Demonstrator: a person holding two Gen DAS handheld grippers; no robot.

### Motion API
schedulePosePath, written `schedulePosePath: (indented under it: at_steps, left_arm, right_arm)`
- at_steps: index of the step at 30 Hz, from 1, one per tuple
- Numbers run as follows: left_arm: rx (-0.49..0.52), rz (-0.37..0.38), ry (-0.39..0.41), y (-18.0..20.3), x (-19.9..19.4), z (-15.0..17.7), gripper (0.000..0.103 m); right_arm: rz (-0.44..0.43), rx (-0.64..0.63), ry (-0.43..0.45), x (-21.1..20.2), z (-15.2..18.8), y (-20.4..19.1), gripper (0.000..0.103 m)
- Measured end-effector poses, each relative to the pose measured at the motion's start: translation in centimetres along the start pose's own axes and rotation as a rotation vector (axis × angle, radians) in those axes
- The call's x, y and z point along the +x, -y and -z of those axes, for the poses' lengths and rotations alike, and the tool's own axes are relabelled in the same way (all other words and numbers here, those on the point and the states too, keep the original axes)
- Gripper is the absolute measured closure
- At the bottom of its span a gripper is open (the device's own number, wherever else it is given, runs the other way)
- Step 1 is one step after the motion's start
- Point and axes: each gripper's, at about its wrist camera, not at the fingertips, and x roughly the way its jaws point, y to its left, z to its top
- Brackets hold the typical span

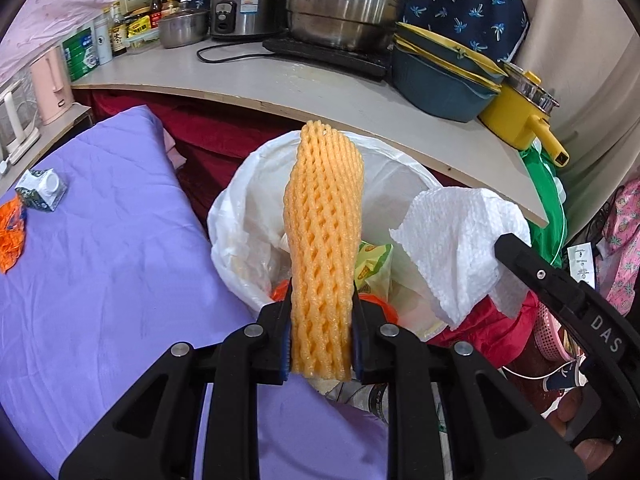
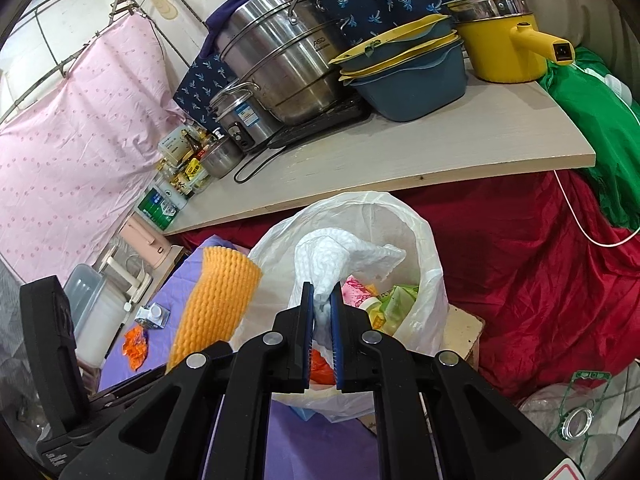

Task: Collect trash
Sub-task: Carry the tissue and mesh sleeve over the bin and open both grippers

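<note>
Your left gripper (image 1: 320,332) is clamped on the orange foam net (image 1: 324,248), which stands upright out of the jaws, over the near rim of the white trash bag (image 1: 236,224). Your right gripper (image 2: 322,320) is pinched tight on the white paper towel (image 2: 340,256), and that towel hangs above the bag's open mouth.

The risk sits with the foam net: it is long and light, and its lower end looks to be at the bag's near edge, not over the middle. Let go here and it may tip back onto the purple sheet (image 1: 100,260) beside the bag. The bag's thin rim is slack too, so a jaw brushing it could fold the mouth shut. The bag already holds wrappers, so loose pieces may perch on top and slide out.

The left wrist view shows the milk carton (image 1: 42,190) and orange scraps (image 1: 12,236) on the sheet, left of the bag. The right wrist view alone shows clear plastic litter (image 2: 576,416) on the floor, right of the bag, beyond the red cloth (image 2: 540,280)
</note>
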Motion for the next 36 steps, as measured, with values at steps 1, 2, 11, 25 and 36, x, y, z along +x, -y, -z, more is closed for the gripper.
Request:
schedulePosePath:
  at_steps: [1, 2, 11, 25, 36]
  left_arm:
    - [0.003, 0.0, -0.001, 0.1, 0.2, 0.0, 0.082]
    - [0.003, 0.0, -0.002, 0.2, 0.4, -0.1, 0.081]
    - [-0.002, -0.014, 0.02, 0.3, 1.4, -0.5, 0.061]
    - [-0.063, -0.041, 0.078, -2.4, 0.5, -1.7, 0.043]
    - [-0.128, -0.069, 0.098, -5.4, -0.9, -1.5, 0.042]
  right_arm:
    - [0.002, 0.0, 0.001, 0.1, -0.1, 0.1, 0.095]
    - [0.003, 0.0, 0.001, 0.1, -0.1, 0.1, 0.095]
    - [0.009, 0.003, -0.01, 1.0, -0.2, 0.5, 0.095]
    - [-0.003, -0.025, -0.022, 2.7, -0.8, -0.9, 0.095]
    - [-0.016, -0.069, -0.056, 5.1, -0.8, -3.2, 0.085]
